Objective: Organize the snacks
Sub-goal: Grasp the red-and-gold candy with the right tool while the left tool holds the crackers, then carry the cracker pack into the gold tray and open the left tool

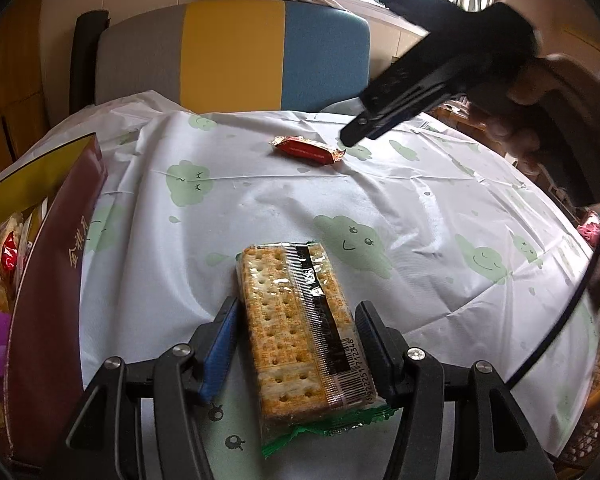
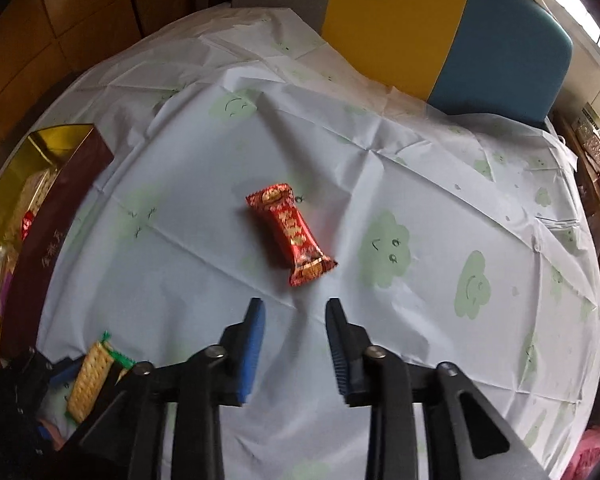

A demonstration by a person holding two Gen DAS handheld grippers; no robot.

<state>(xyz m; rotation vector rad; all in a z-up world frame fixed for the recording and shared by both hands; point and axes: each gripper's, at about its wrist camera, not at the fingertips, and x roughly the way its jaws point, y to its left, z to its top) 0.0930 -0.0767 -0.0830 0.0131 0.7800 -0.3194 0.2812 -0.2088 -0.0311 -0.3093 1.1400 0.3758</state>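
Observation:
A clear-wrapped cracker pack (image 1: 300, 328) with green ends lies on the tablecloth between the fingers of my left gripper (image 1: 296, 312). The jaws stand open on either side of it with small gaps. It also shows in the right wrist view (image 2: 90, 380). A red snack bar (image 2: 291, 234) lies mid-table, just ahead of my open, empty right gripper (image 2: 296, 308). In the left wrist view the red bar (image 1: 307, 150) lies at the far side, with the right gripper (image 1: 356, 132) hovering over its right end.
An open maroon box (image 1: 56, 280) with a gold inside holds several snacks at the table's left edge; it also shows in the right wrist view (image 2: 56, 216). A white cloth with green clouds (image 2: 420, 320) covers the table. A grey, yellow and blue chair back (image 1: 236, 52) stands behind.

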